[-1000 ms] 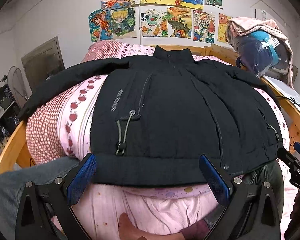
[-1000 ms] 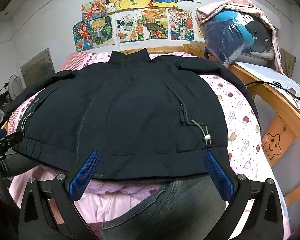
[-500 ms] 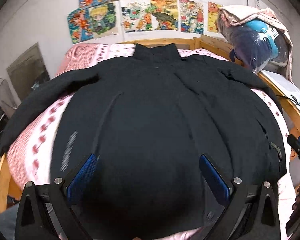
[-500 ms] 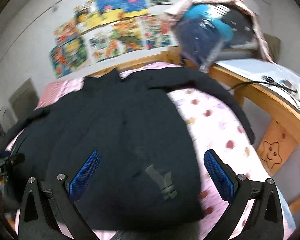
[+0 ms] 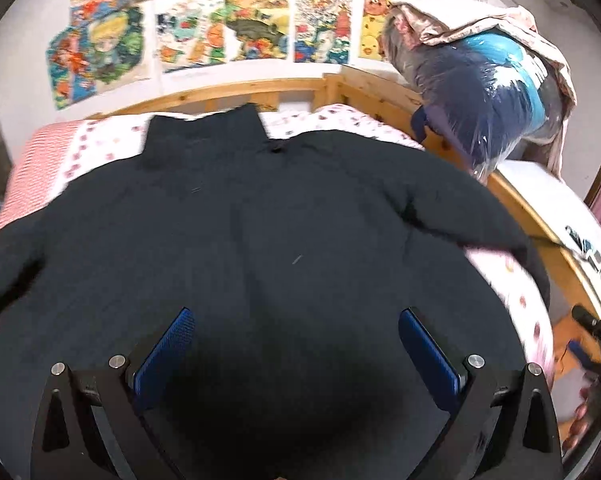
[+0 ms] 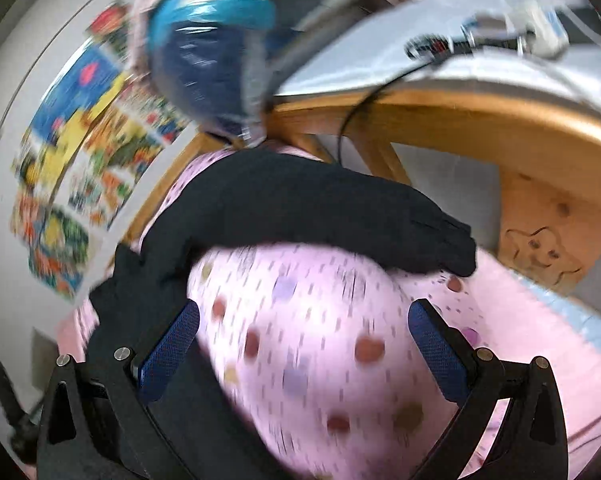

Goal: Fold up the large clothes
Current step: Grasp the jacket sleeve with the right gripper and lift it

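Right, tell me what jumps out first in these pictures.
The black jacket spread flat across the pink dotted bed, collar toward the wall, fills the left view. Bright drawings cover the wall behind it, and a shiny blue bag sits at the bed's far right corner. Both grippers are open.

Poster-covered wall [image 5: 228,36], wooden bedframe [image 5: 236,94]
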A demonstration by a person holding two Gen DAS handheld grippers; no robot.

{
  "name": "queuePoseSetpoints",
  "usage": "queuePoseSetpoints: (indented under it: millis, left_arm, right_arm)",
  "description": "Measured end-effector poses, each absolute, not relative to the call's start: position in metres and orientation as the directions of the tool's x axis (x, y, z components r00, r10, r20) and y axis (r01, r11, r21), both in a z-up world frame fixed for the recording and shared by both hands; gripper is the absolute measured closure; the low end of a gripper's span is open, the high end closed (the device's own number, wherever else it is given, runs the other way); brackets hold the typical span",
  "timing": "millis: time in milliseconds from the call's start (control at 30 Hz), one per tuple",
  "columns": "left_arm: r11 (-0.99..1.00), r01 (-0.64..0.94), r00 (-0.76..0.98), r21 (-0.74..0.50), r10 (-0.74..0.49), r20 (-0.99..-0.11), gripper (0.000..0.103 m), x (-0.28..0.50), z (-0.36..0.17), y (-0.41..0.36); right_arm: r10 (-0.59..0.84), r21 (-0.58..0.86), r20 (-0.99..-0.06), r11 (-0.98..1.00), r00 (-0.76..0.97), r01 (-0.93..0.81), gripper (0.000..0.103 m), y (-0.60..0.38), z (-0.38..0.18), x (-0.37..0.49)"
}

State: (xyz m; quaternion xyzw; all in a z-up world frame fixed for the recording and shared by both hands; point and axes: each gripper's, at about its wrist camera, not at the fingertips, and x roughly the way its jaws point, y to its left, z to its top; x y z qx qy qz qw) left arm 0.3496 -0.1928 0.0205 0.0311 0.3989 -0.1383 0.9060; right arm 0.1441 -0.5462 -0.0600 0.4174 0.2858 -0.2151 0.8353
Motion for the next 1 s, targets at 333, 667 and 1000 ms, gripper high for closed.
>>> queuePoseSetpoints:
  millis: [333,667,1000]
  left_arm:
    - [0.942,0.309,0.614,-0.134,-0.305,-0.728,0.0,0.469,-0.008,-0.264]
    - [0.937,0.326,0.462,-0.125,-0.274,-0.844,0.0,0.508,-0.077,-0.285]
    - [0.929,0.353,0.48,-0.114,-0.284,-0.83,0.0,0.474,-0.016,-0.217]
  right_arm:
    - [-0.155,0.752,-0.621,0.16,0.769,0.639,0.025,-0.56,-0.133,0.183]
    - [-0.276,0.748,-0.6,0.137,0.75,0.649,0.091,-0.542,-0.119,0.236]
    - [-0.463,0.433,-0.376,0.677,0.802,0.594,0.093,-0.496,0.044,0.306]
